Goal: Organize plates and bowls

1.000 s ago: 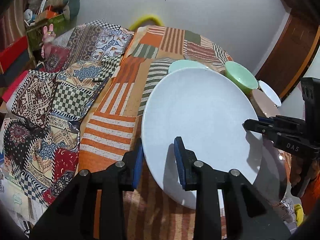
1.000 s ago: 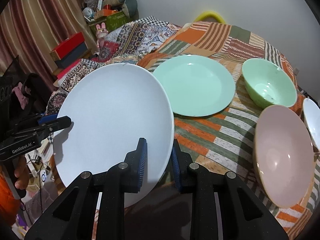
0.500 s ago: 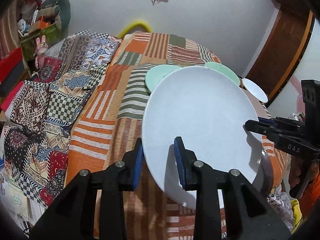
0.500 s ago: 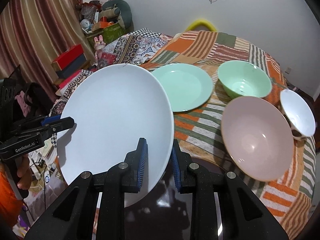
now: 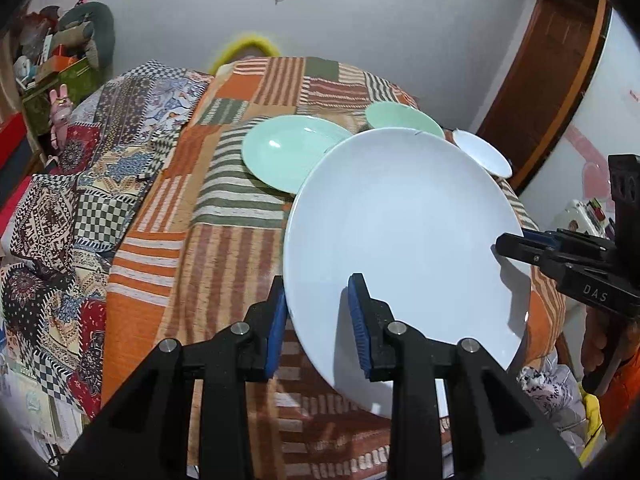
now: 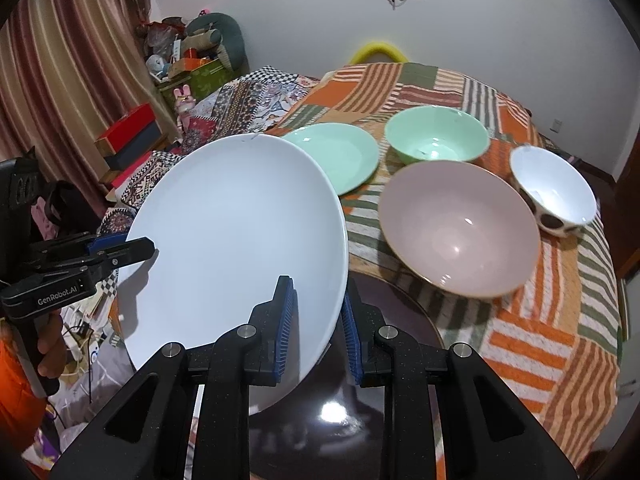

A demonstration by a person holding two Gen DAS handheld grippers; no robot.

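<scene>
White plate [image 6: 236, 248] held clear above the table's [image 6: 560, 340] near edge, tilted, empty; left gripper [image 5: 316, 316] and right gripper [image 6: 316, 328] each clamp opposite rim sections. Green bowl [image 6: 436, 136], pink bowl [image 6: 460, 224], spotted bowl [image 6: 552, 192] and green plate [image 6: 344, 156] all empty.

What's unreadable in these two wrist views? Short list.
- Left wrist view: pink bowl fully hidden behind the held white plate; green bowl and white spotted bowl show only rims.
- Both views: the table under the plate's lower half is hidden.
- Right wrist view: near edge of green plate covered by the white plate; spotted bowl's far side is unseen.
</scene>
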